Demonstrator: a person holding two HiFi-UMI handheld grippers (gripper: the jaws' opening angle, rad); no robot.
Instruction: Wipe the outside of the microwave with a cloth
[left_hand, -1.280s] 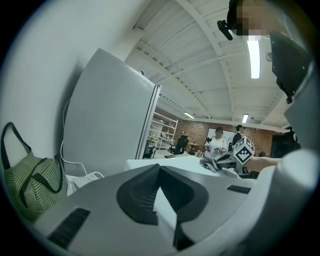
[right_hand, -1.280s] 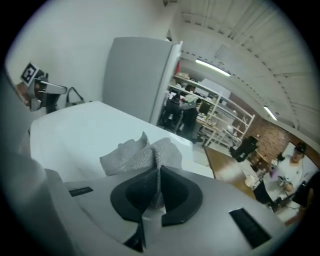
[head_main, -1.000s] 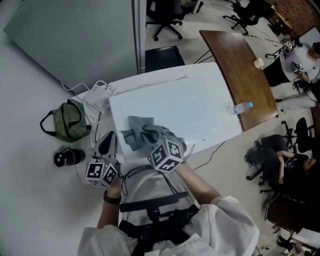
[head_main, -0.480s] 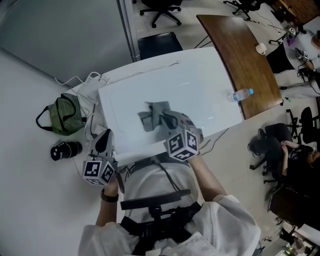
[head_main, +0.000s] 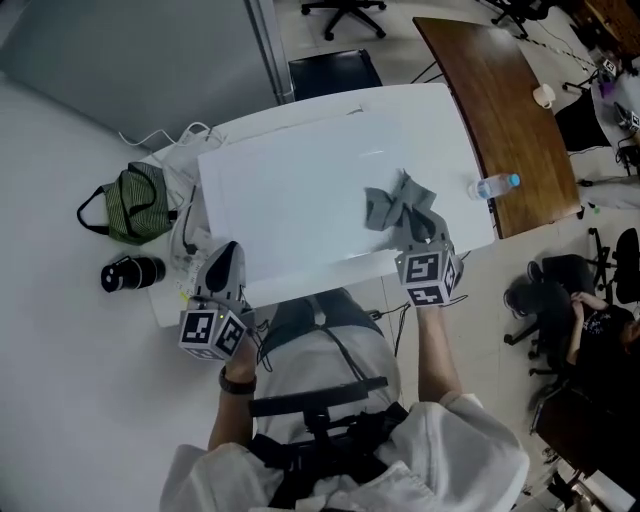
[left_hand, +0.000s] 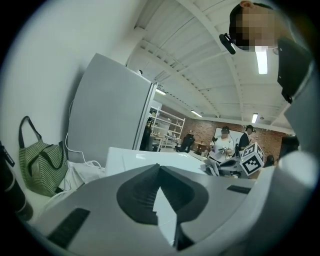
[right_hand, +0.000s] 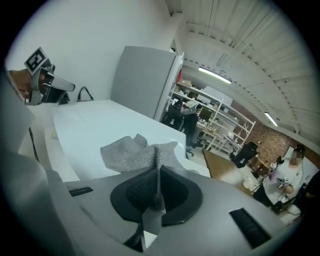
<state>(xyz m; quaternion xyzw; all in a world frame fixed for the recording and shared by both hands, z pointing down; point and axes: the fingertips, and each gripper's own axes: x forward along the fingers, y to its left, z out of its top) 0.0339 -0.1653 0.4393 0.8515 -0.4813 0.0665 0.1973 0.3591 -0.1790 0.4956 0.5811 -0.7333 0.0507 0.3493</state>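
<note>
Right claw (head_main: 412, 232) clamped on cloth (head_main: 395, 205). The cloth lies on the microwave (head_main: 290, 200) top, near its right edge. Left claw (head_main: 224, 256) closed and empty, at the front-left corner. My read: top pass nearly done, front and sides not wiped yet.

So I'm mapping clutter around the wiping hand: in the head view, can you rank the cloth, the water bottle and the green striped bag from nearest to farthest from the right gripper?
1. cloth: pinched in the right gripper, on the white top.
2. water bottle: on the wooden table, to its right.
3. green striped bag: far left.
</note>
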